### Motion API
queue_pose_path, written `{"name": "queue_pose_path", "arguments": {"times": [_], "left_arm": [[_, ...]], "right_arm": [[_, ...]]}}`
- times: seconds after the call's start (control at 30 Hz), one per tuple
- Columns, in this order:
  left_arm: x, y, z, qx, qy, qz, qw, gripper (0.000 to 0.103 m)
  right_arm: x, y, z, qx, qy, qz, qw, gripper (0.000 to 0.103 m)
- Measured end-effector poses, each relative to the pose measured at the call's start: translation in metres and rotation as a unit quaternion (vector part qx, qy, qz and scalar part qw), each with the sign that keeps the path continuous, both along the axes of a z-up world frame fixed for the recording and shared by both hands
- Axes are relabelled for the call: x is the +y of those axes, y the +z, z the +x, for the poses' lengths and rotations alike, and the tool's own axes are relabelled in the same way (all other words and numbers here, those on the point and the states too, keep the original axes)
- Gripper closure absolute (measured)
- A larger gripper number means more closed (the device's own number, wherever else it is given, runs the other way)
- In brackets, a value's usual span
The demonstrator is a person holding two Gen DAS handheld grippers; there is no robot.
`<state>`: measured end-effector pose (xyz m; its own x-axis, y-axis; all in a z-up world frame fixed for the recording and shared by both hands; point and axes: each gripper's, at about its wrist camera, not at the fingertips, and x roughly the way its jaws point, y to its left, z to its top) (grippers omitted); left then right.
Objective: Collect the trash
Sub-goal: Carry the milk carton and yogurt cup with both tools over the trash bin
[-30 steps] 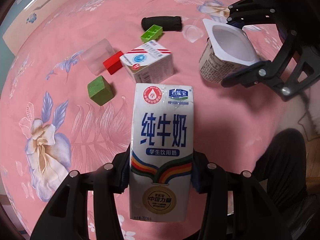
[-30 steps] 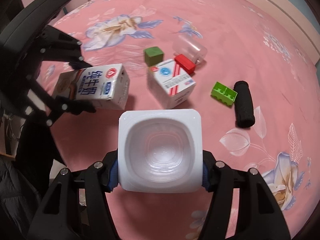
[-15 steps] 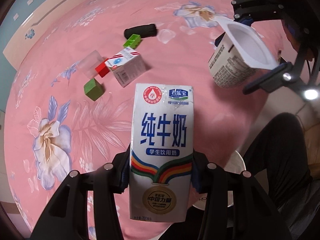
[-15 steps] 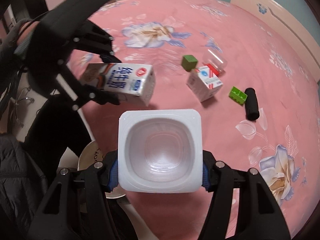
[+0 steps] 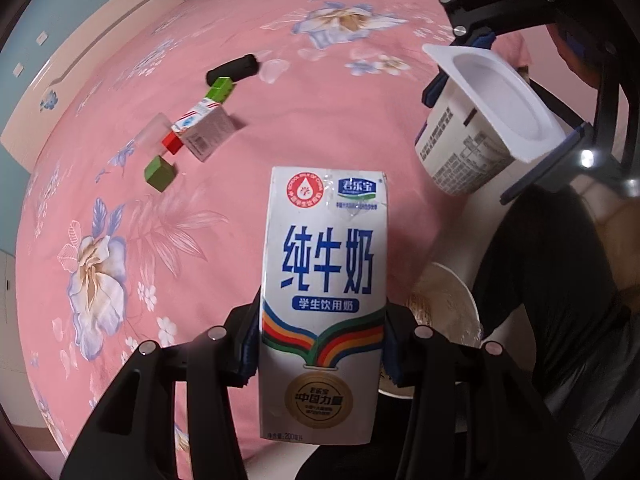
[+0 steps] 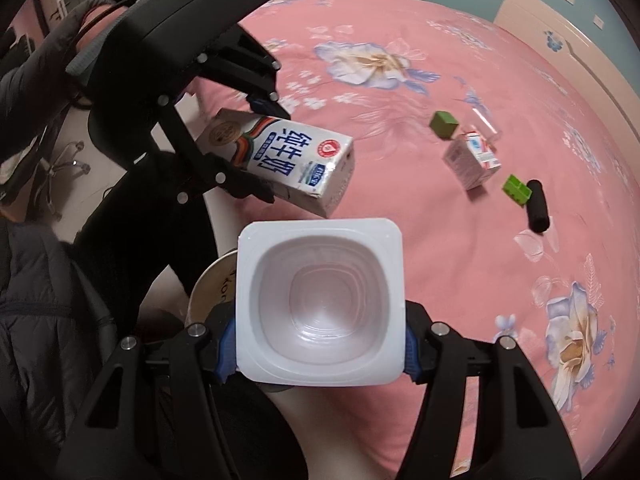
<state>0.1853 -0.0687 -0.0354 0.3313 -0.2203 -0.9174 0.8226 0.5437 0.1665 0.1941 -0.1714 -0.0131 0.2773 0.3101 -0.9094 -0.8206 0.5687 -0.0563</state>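
Over the pink floral bedspread (image 5: 200,260), our left gripper (image 5: 322,344) pinches the milk carton (image 5: 324,280), our right gripper (image 6: 318,344) the yogurt cup (image 6: 318,308); the small carton (image 5: 206,136) remains uncollected.

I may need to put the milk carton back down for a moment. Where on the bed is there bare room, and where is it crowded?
Bare bedspread lies between the green cube and the milk carton in the left gripper. Crowded: the cluster of cube, small carton, green brick and black cylinder.
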Motion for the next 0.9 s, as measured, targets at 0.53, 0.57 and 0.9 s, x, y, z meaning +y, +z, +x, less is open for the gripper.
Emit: {"name": "queue_pose_path", "arguments": {"times": [0.53, 0.57, 0.9], "left_arm": [[0.003, -0.013, -0.08, -0.01, -0.054, 0.013, 0.9984, 0.053], [0.003, -0.015, -0.084, -0.01, -0.057, 0.016, 0.9982, 0.053], [0.005, -0.035, -0.109, -0.002, -0.07, 0.022, 0.9973, 0.053]], "right_arm": [[0.022, -0.027, -0.074, 0.011, 0.033, -0.014, 0.999, 0.041], [0.023, -0.03, -0.077, 0.012, 0.034, -0.016, 0.999, 0.041], [0.031, -0.052, -0.103, 0.031, 0.044, -0.013, 0.998, 0.041]]}}
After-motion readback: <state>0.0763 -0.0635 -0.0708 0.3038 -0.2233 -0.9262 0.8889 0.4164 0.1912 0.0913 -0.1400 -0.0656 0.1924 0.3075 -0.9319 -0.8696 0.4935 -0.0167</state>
